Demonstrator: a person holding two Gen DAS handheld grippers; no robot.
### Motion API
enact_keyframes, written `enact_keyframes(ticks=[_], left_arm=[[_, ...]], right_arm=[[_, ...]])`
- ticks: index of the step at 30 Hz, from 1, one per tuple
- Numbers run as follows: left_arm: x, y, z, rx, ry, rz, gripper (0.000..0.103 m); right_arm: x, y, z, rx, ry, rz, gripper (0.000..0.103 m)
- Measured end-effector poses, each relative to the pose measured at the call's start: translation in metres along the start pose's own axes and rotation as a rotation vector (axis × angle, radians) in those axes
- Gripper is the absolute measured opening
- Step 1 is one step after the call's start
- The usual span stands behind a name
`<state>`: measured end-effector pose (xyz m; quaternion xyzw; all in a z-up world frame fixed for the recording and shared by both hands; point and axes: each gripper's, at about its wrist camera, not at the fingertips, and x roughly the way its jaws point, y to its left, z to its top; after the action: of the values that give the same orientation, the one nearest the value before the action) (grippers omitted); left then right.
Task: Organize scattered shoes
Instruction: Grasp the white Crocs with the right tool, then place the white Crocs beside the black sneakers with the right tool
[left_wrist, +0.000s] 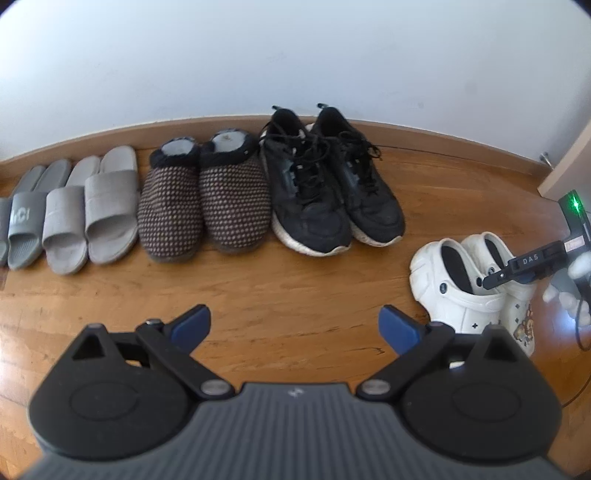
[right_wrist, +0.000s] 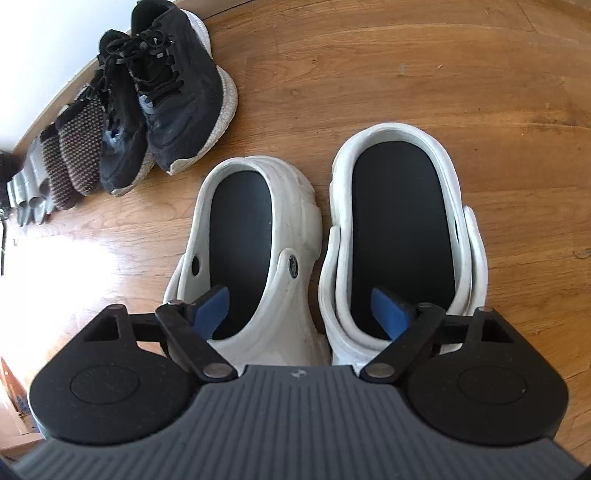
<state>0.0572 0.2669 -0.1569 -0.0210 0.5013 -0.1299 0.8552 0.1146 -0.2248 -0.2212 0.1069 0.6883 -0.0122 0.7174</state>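
Note:
A pair of white clogs (right_wrist: 295, 221) with black insoles stands side by side on the wood floor, to the right of the shoe row and nearer me than it. My right gripper (right_wrist: 301, 308) points straight down over them. It is open wide, one blue pad (right_wrist: 212, 306) inside the left clog and the other inside the right clog (right_wrist: 402, 221), with both inner walls between the fingers and untouched. In the left wrist view the clogs (left_wrist: 454, 291) lie at the right, with the right gripper's finger (left_wrist: 524, 264) reaching into them. My left gripper (left_wrist: 295, 328) hangs open over bare floor, holding nothing.
Along the white wall stands a row of pairs: dark grey slides (left_wrist: 26, 221), light grey slides (left_wrist: 88, 214), dotted slippers (left_wrist: 203, 199), black sneakers (left_wrist: 325, 188). A pale cabinet corner (left_wrist: 569, 166) and a cable (left_wrist: 581, 332) sit at the far right.

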Motion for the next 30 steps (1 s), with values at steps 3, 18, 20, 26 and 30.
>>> enact_keyframes(ticks=[3, 18, 20, 26, 30], left_arm=[[-0.003, -0.002, 0.003, 0.005, -0.006, -0.004, 0.098], [0.010, 0.002, 0.000, -0.023, 0.010, 0.000, 0.098], [0.013, 0.003, 0.001, -0.029, 0.014, 0.005, 0.098], [0.022, 0.005, 0.005, -0.047, 0.023, 0.009, 0.098], [0.029, 0.006, 0.006, -0.053, 0.035, 0.007, 0.098]], right_arm=[[0.009, 0.013, -0.009, -0.078, 0.034, -0.124, 0.084], [-0.013, 0.016, -0.010, -0.170, -0.086, -0.239, 0.023], [-0.015, 0.013, -0.001, -0.169, -0.105, -0.250, 0.023], [-0.020, 0.010, 0.038, -0.183, -0.188, -0.278, 0.022], [-0.011, 0.008, 0.069, -0.177, -0.223, -0.303, 0.022]])
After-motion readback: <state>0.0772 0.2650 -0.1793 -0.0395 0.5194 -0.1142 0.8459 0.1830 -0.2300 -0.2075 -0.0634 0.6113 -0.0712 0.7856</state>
